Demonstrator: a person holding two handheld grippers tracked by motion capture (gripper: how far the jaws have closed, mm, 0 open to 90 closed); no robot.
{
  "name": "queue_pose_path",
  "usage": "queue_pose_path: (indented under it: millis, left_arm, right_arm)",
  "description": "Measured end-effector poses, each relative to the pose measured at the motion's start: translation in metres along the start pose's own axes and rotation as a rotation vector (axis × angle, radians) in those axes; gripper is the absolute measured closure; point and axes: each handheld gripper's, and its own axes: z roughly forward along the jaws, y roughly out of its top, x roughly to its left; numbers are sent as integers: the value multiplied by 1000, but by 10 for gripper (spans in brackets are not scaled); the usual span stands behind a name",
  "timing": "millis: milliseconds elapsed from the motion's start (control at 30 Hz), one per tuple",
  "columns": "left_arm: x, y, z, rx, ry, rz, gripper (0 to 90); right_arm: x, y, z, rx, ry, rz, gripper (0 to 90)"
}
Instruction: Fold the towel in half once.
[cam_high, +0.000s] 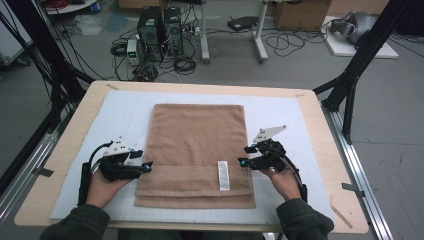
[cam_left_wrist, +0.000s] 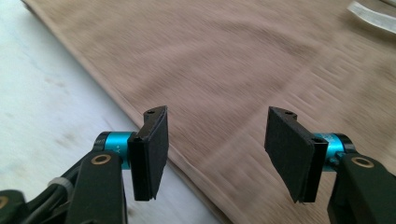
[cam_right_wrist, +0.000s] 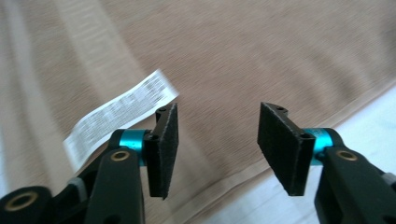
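My left gripper has its 2 jaws spread wide with nothing between them, hanging over the towel's side edge, which runs diagonally under the pads from 11 o'clock down to 5 o'clock in the left gripper view. My right gripper is just as wide open and empty, straddling the opposite side edge, with the white care label lying just at 10 o'clock of its left pad. From the high view, the left gripper sits at 9 o'clock of the towel and the right gripper at 3 o'clock, both near the folded-over band at the near end. The brown towel lies flat with its long axis running 12 to 6, centred on the white mat. Bare mat is open on both sides and beyond the far edge, then a strip of wooden table.
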Motion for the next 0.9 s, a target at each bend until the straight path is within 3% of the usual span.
queue_pose_path:
  millis: [100,233,333,467,600,667,900]
  left_arm:
    - [-9,-10,-7,15,-41,10,472]
    - [-14,-19,-10,24,-52,6,538]
    - [-14,-24,-5,68,-59,0,568]
    - [-21,-28,-1,69,-23,50,695]
    - [-21,-26,0,77,-23,28,828]
    - [-21,-23,0,86,-24,27,848]
    - [-20,-16,-15,14,-47,13,868]
  right_arm:
    - [15,-12,1,18,30,-27,533]
    - [29,-26,6,50,52,-53,551]
    - [31,-33,13,72,55,-46,572]
    - [31,-36,15,59,56,-54,692]
    - [30,-35,15,54,72,-57,820]
    - [30,-34,15,57,76,-56,848]
    - [34,-23,0,31,71,-79,854]
